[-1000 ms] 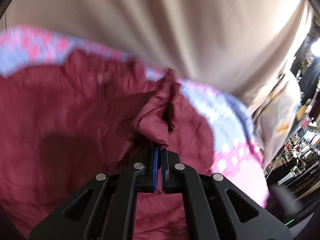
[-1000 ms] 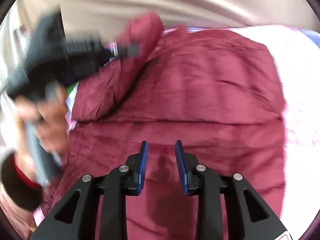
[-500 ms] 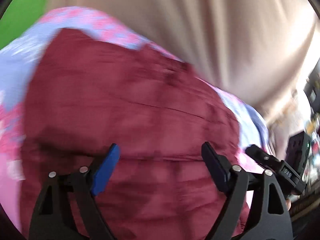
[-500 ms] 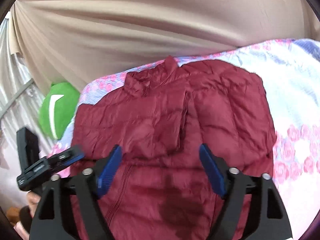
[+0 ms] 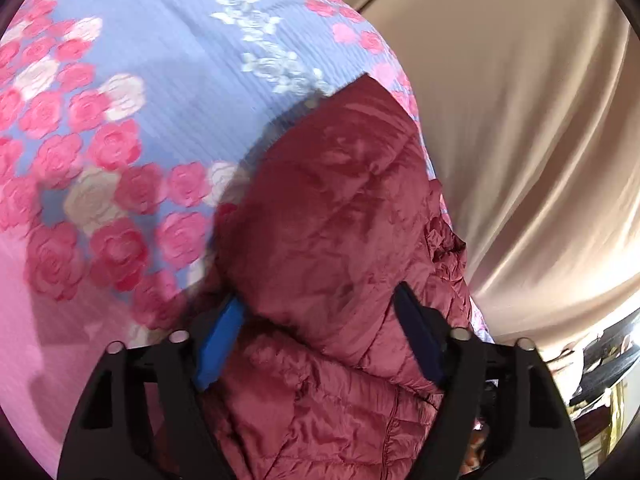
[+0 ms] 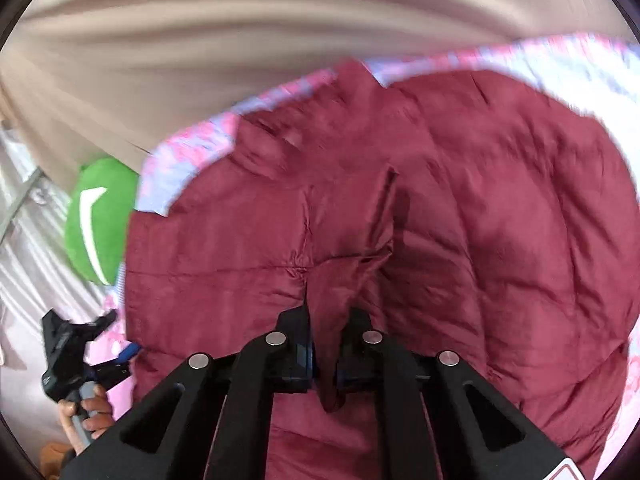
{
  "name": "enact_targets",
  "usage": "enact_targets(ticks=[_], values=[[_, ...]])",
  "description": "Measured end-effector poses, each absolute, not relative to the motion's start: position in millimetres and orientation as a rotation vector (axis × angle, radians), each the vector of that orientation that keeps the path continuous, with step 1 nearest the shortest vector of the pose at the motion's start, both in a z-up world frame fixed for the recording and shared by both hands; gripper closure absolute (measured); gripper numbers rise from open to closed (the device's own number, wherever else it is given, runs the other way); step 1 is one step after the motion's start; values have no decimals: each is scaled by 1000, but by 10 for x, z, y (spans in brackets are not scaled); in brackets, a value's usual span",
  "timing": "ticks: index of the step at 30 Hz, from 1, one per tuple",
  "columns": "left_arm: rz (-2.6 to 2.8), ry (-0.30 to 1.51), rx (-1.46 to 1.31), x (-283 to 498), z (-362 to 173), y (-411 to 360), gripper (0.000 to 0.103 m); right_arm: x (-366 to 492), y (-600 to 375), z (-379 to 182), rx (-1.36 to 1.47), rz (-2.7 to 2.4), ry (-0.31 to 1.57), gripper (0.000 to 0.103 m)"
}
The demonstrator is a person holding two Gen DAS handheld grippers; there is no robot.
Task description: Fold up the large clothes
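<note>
Left gripper [image 5: 320, 340] is closing its wide jaws around the red jacket [image 5: 340, 220] edge at the bed's [image 5: 120, 120] left side, while the right gripper [image 6: 324, 356] is pinching a jacket fold at the middle, nearer.

The right claw [image 6: 322, 356] has just closed, pinching a fold of the maroon jacket [image 6: 460, 216] on the floral bedspread [image 6: 188, 148].

One maroon puffer jacket [image 6: 460, 208] on one floral bedspread [image 5: 132, 120]; two grippers, left [image 5: 320, 332] & right [image 6: 324, 354]; one green plush [image 6: 94, 216]; one beige curtain [image 5: 520, 120]; one hand [image 6: 90, 416] visible.
</note>
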State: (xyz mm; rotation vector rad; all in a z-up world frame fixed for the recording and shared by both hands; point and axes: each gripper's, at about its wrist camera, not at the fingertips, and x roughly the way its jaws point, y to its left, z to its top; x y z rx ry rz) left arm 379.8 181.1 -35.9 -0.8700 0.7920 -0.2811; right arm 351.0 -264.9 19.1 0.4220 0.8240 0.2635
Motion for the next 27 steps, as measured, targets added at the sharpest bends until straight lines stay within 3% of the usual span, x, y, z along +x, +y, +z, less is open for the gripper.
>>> enact_targets(ticks=[1, 2, 4, 5, 8, 12, 14, 17, 21, 24, 27], values=[[-282, 790, -847, 3831, -322, 1773, 40, 3466, -2622, 305, 403, 275, 790, 97], [-263, 792, -824, 3874, -302, 1750, 49, 3401, -2614, 434, 388, 283, 749, 98], [-193, 812, -780, 3986, -304, 1682, 91, 3244, -2678, 745, 363, 280, 639, 98], [-160, 829, -763, 4030, -363, 1698, 95, 3190, -2747, 828, 362, 267, 606, 98], [-142, 879, -727, 4115, -512, 1593, 96, 3208, -3009, 793, 354, 192, 609, 99], [-114, 871, -634, 4071, -593, 1426, 98, 3567, -3207, -177, 259, 3, 912, 100], [-105, 855, -610, 4042, -609, 1403, 98, 3543, -3333, -370, 346, 22, 921, 102], [-102, 834, -542, 4014, -605, 1346, 98, 3515, -3442, -316, 455, 33, 925, 99], [-77, 803, -460, 3995, -567, 1227, 98, 3362, -3441, 22, 428, -65, 843, 85], [-77, 797, -471, 4040, -583, 1286, 98, 3333, -3059, 396, 332, -16, 744, 84], [-89, 794, -497, 4032, -606, 1336, 98, 3582, -2341, 571, 252, 190, 760, 84]])
